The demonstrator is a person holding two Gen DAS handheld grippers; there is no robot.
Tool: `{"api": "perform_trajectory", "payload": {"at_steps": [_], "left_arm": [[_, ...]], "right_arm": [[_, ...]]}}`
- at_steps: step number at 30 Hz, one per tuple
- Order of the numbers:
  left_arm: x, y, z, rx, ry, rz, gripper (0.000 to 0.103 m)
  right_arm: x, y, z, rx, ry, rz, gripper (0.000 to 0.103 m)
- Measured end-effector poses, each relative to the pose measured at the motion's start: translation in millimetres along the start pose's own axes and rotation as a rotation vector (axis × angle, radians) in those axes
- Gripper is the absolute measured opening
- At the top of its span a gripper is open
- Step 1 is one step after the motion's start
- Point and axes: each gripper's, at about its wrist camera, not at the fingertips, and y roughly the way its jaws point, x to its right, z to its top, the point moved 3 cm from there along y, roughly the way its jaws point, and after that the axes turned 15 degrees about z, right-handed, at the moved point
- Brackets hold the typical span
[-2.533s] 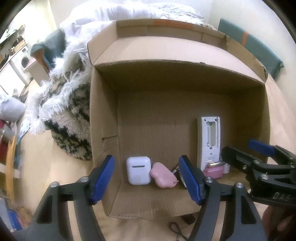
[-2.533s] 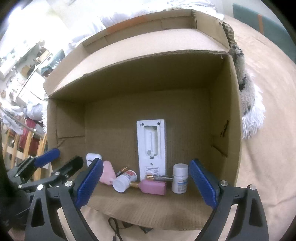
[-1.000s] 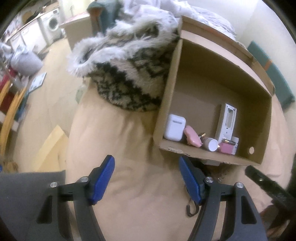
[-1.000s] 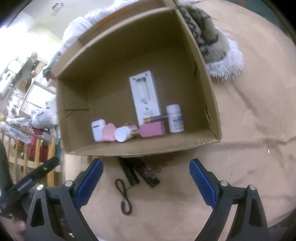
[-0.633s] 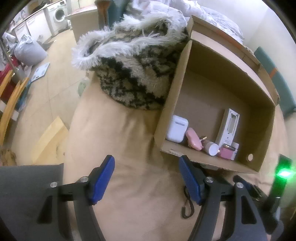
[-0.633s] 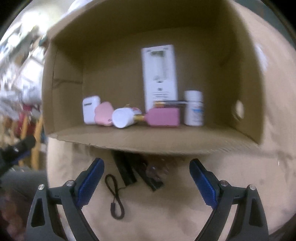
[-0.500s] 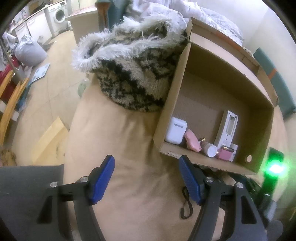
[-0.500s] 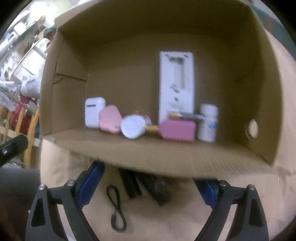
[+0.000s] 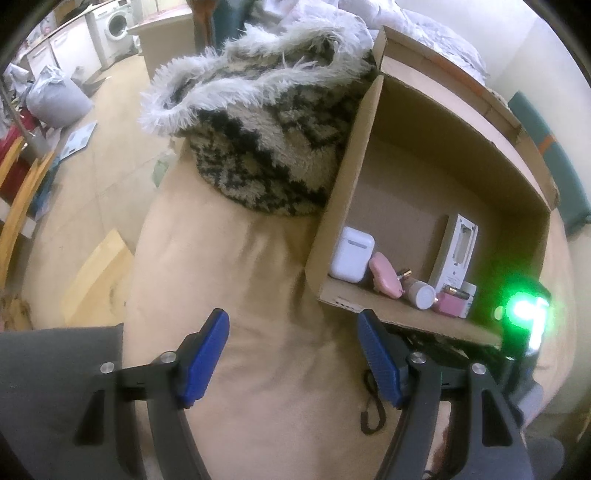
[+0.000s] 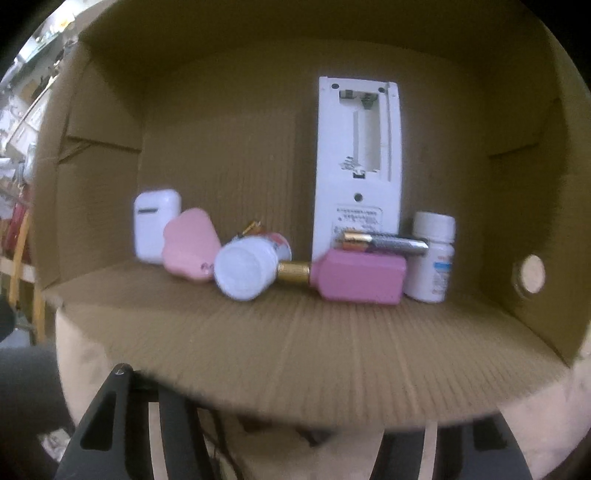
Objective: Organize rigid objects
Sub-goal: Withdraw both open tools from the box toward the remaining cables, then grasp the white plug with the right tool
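A cardboard box (image 9: 343,206) lies on its side on a beige cushion. Inside stand a white earbud case (image 10: 155,225), a pink heart-shaped case (image 10: 190,245), a tipped white jar (image 10: 247,267), a pink bottle with a gold neck (image 10: 356,278), a battery (image 10: 384,242) on top of it, a white remote with an open battery bay (image 10: 356,166) and a white pill bottle (image 10: 432,256). My left gripper (image 9: 293,363) is open and empty over the cushion, left of the box. My right gripper's fingertips are hidden under the box's lower flap (image 10: 295,365); only its black arms show.
A shaggy black-and-white blanket (image 9: 266,122) lies against the box's left side. A black cord loop (image 9: 371,410) and dark items lie on the cushion under the box's front edge. Floor, a grey bag (image 9: 55,99) and a washing machine (image 9: 118,29) lie far left.
The right gripper has moved close to the box, its fingers now under the lower flap. The left gripper has stayed back, open, left of the box.
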Motion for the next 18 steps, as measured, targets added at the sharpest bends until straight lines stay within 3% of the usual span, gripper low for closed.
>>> {"api": "perform_trajectory", "payload": {"at_steps": [9,18], "left_arm": [[7.2,7.8,-5.2,-0.022,0.027,0.006,0.069],[24.3,22.4,-20.1,-0.066,0.084,-0.01,0.069]], "right_arm": [[-1.4,-58.9,-21.9,0.001,0.024,0.102,0.061],[4.3,-111.9,-17.2,0.165,-0.026,0.175,0.06]]}}
